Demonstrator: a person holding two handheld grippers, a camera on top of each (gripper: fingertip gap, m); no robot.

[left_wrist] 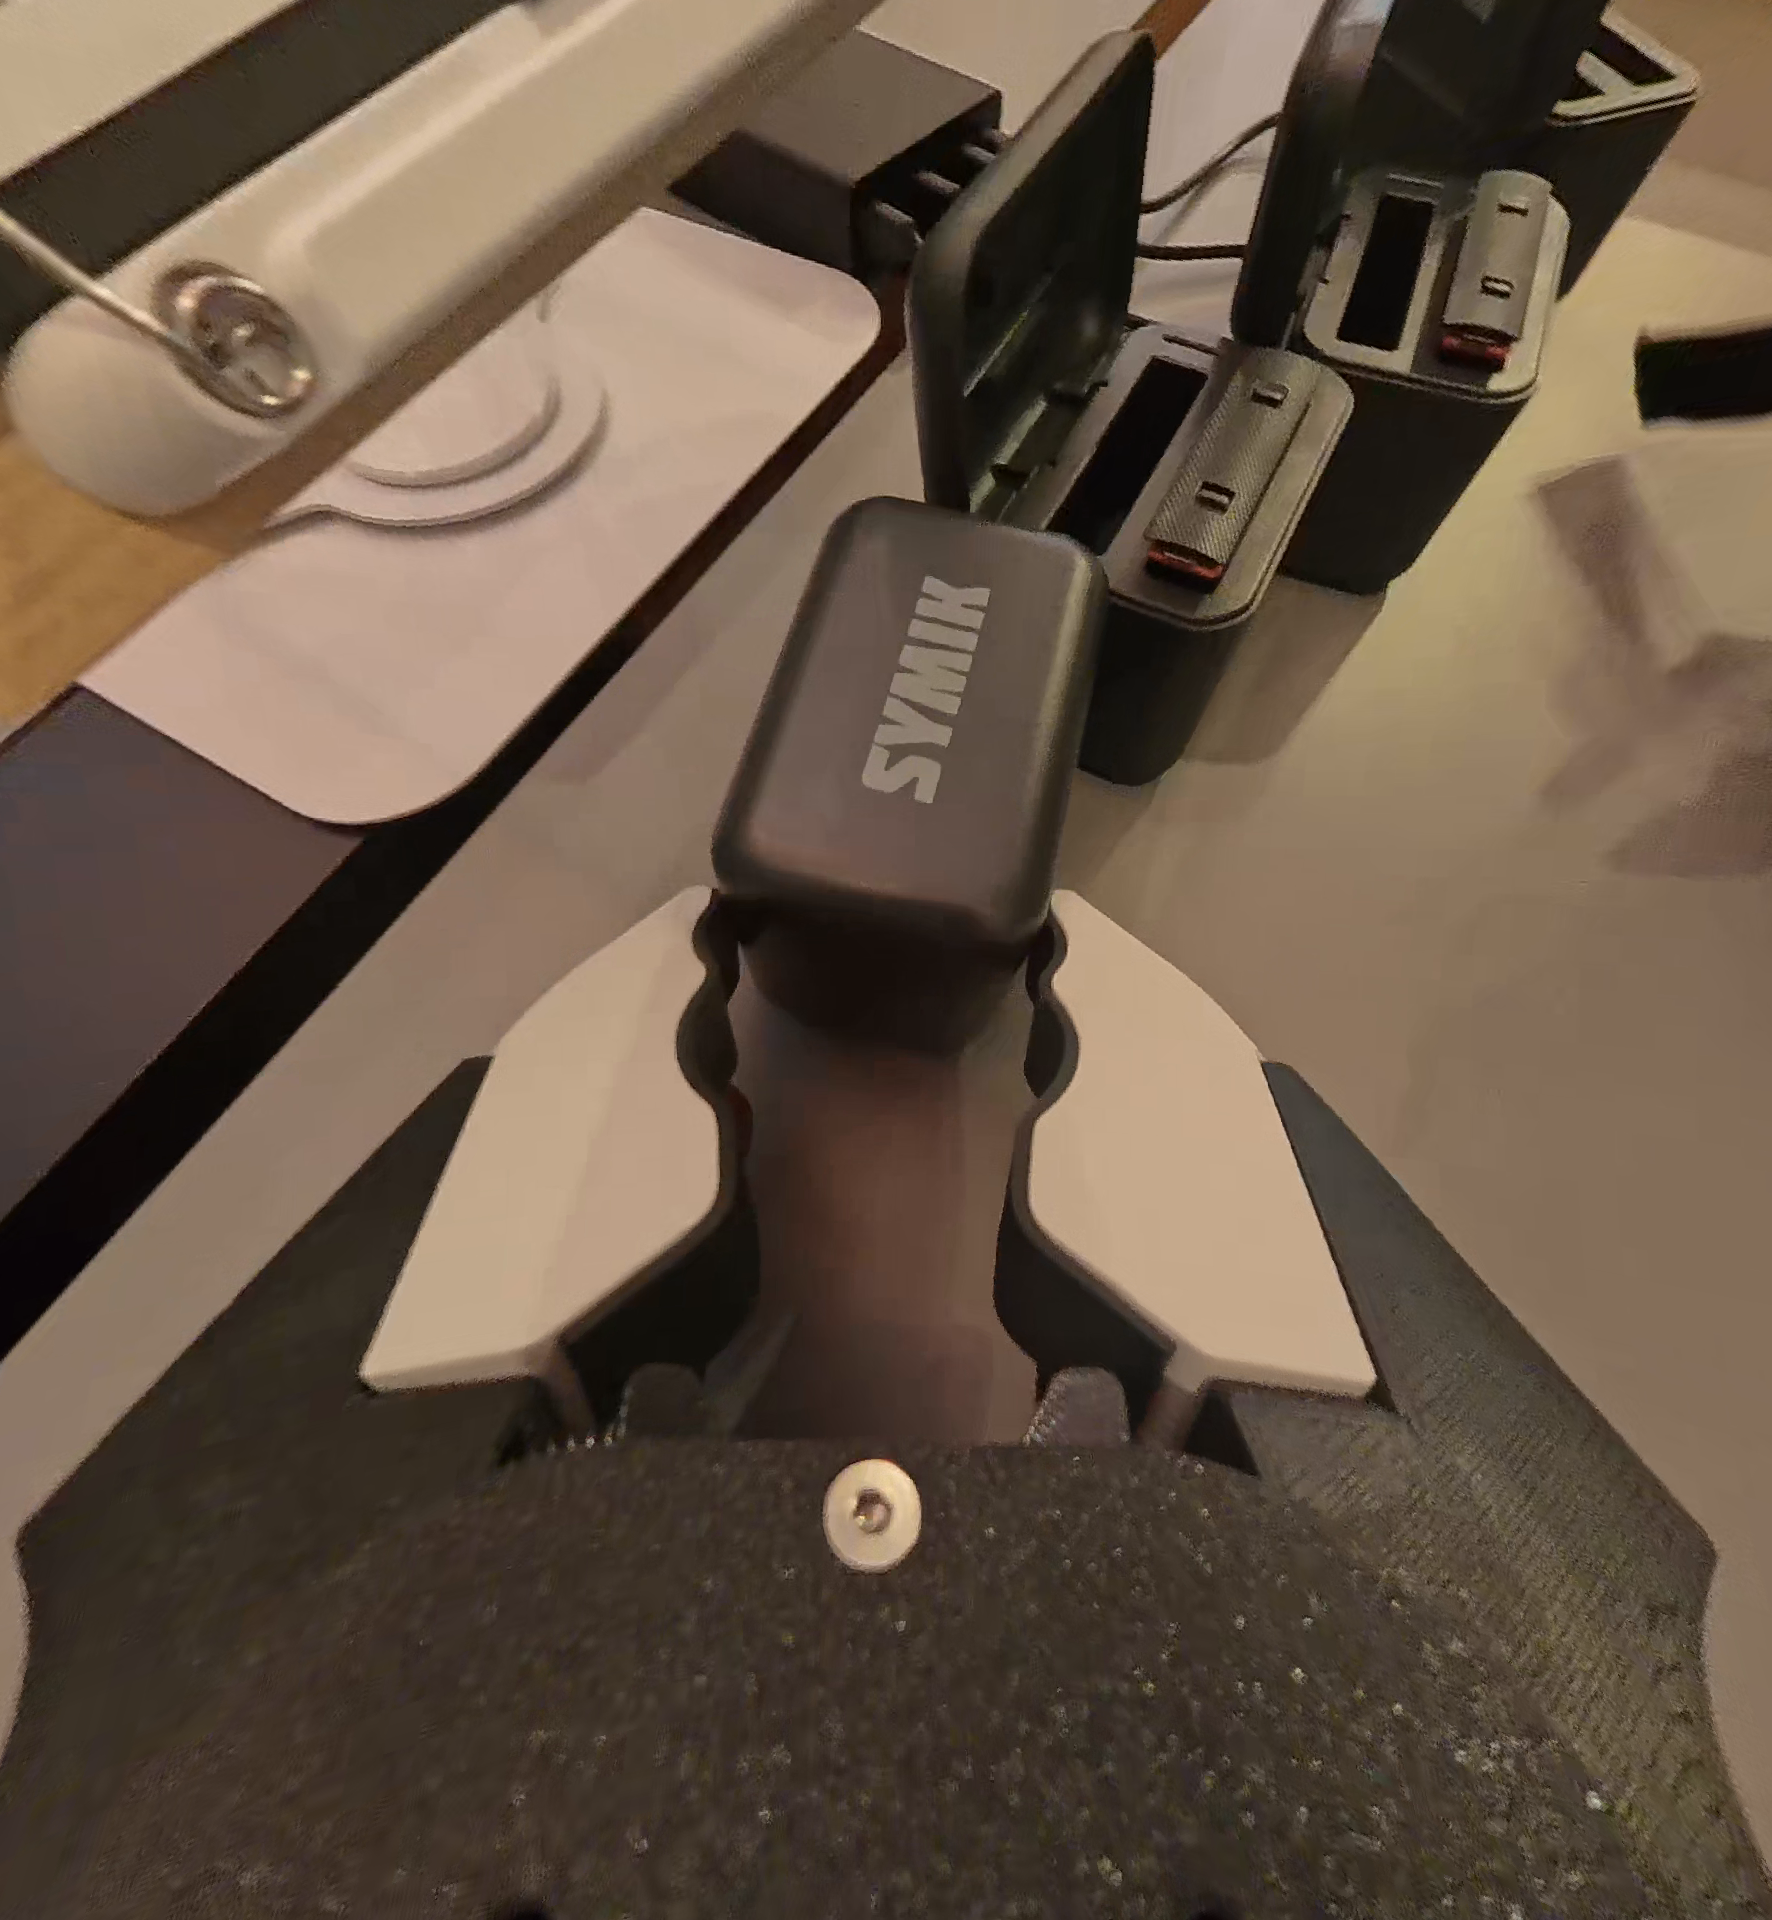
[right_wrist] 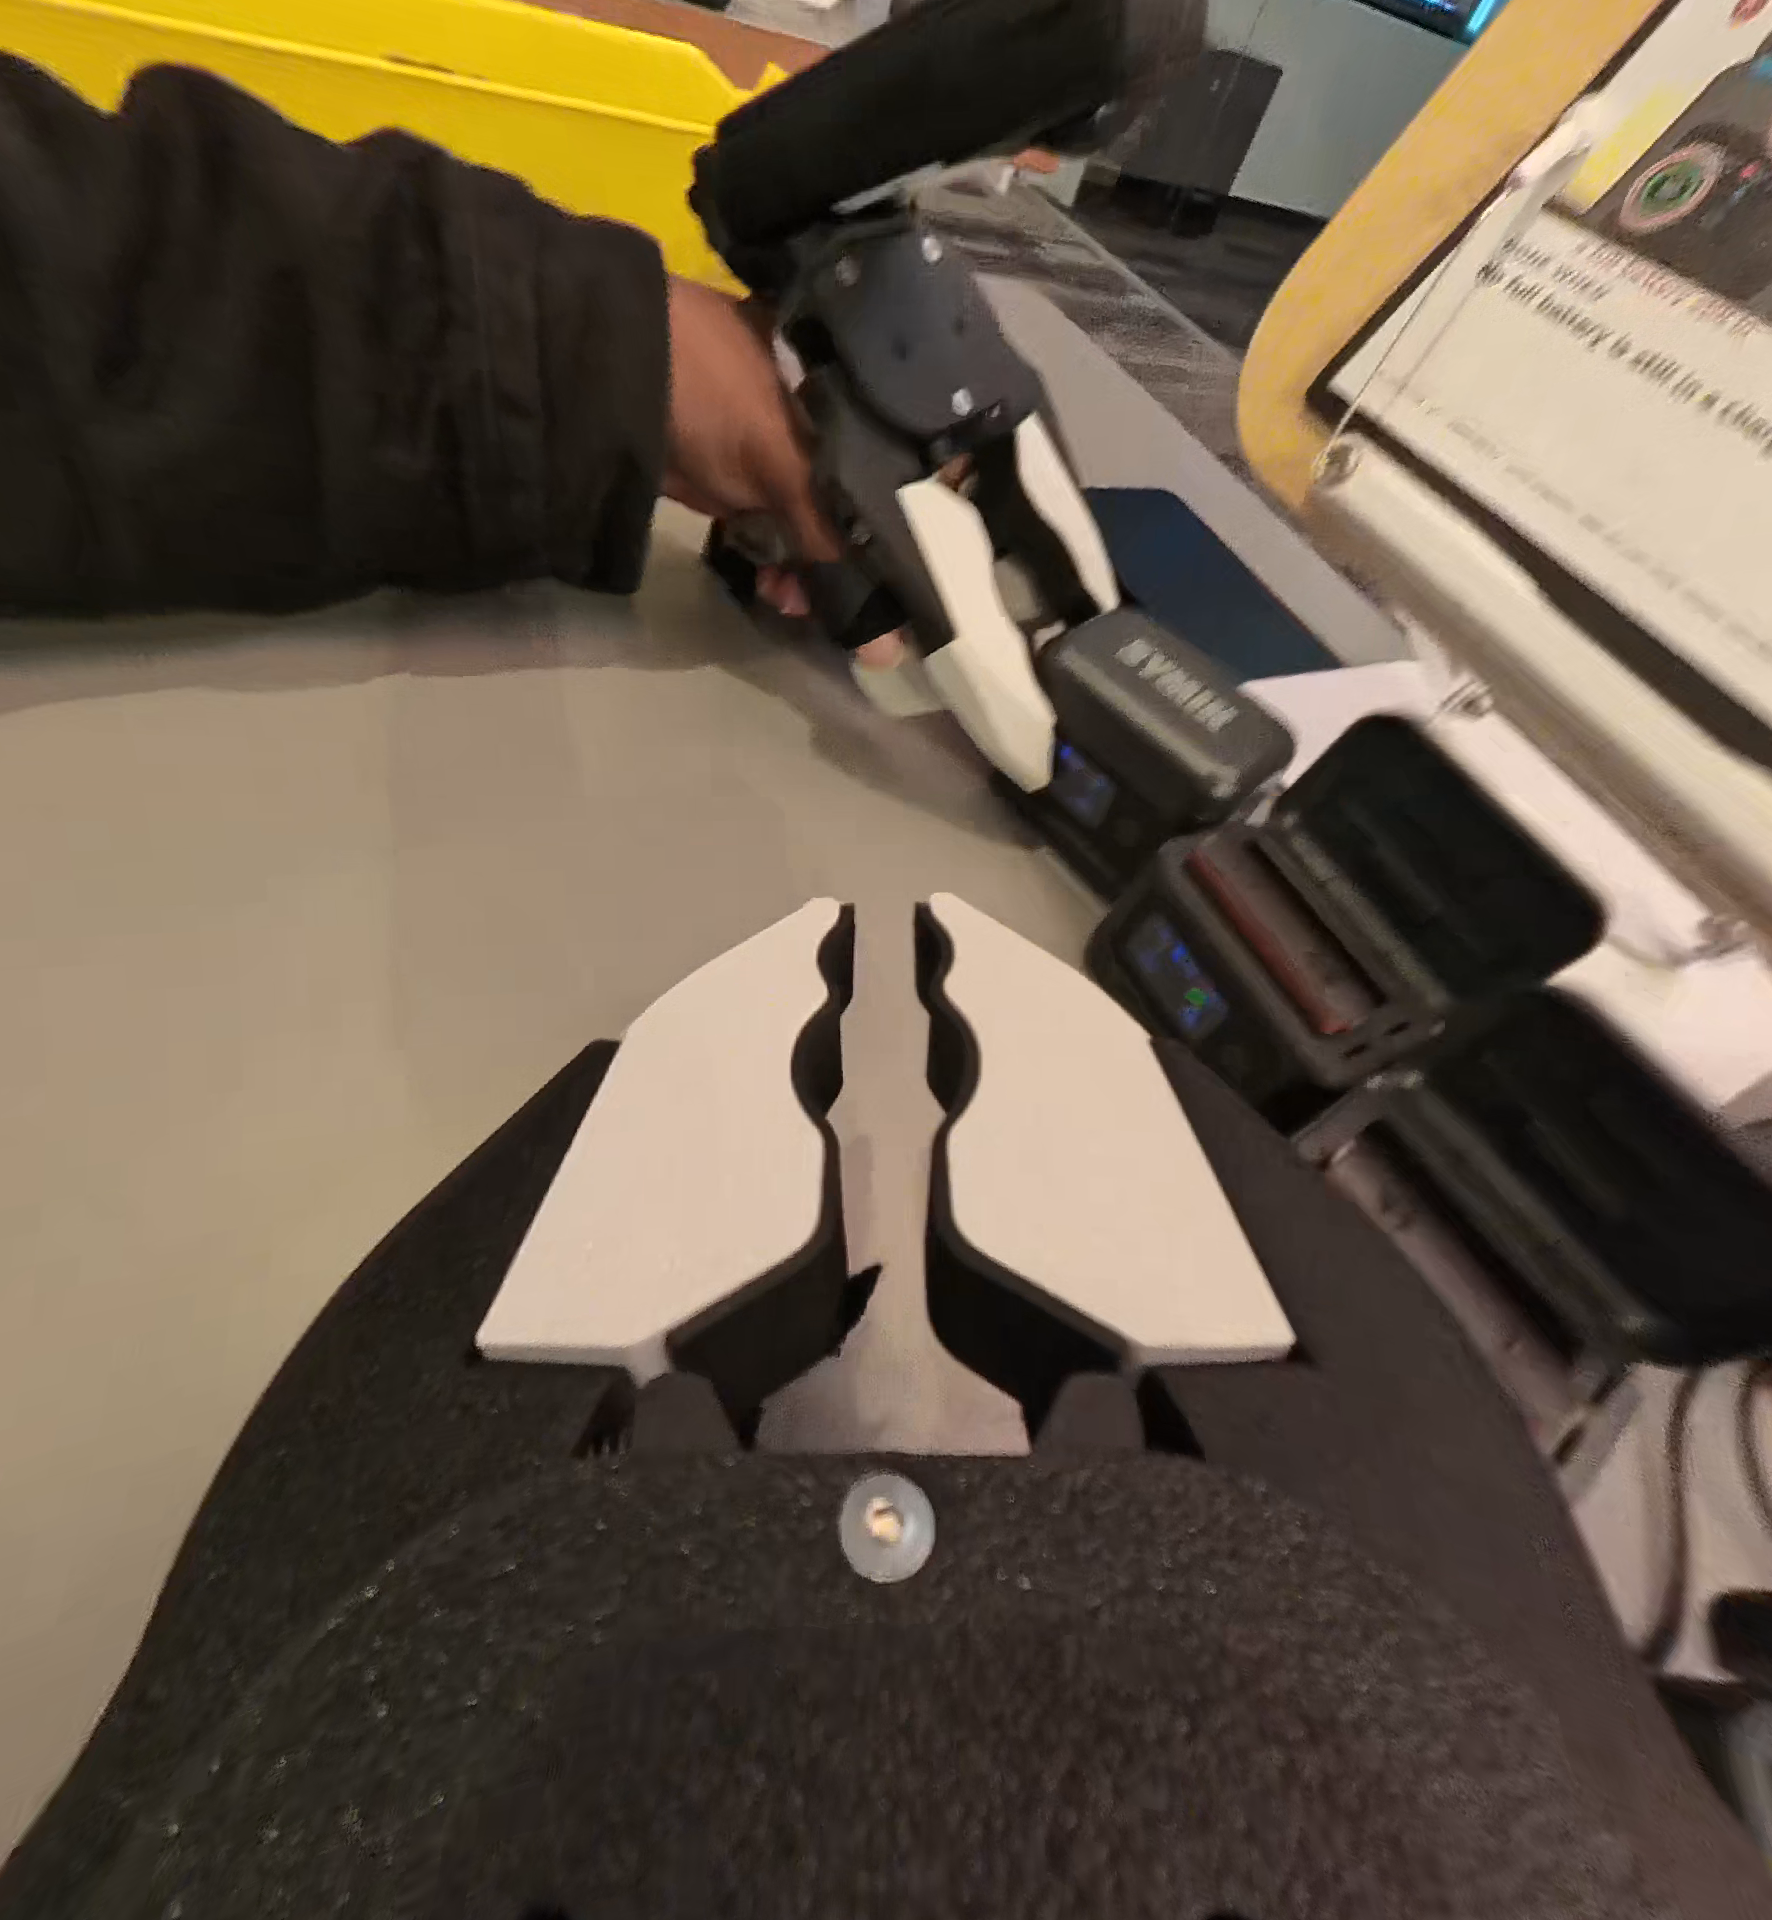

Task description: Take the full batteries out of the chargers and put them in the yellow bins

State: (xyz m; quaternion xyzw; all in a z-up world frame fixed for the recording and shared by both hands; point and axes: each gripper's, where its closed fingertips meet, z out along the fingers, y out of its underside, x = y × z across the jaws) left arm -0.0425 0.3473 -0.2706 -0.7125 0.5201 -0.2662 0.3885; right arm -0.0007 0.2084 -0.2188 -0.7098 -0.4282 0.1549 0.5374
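My left gripper (left_wrist: pixel 877 914) is shut on the closed black lid (left_wrist: pixel 903 707) of the nearest charger; it also shows in the right wrist view (right_wrist: pixel 1064 675), held in a person's hand. Behind it stand two open chargers (left_wrist: pixel 1173 582) (left_wrist: pixel 1422 416). Each holds a black battery with a red tab (left_wrist: pixel 1225 457) (left_wrist: pixel 1495 270) beside an empty slot. My right gripper (right_wrist: pixel 882 920) is nearly shut and empty, over the grey table (right_wrist: pixel 342 935) in front of the chargers (right_wrist: pixel 1266 997). A yellow bin (right_wrist: pixel 508 114) stands far back left, behind the sleeve.
A white stand base (left_wrist: pixel 165 416) and a white pad (left_wrist: pixel 446 520) lie left of the chargers. A framed instruction sheet (right_wrist: pixel 1588 416) stands behind them. Cables (right_wrist: pixel 1744 1455) run at the right. A dark sleeve (right_wrist: pixel 238 343) crosses the table's left side.
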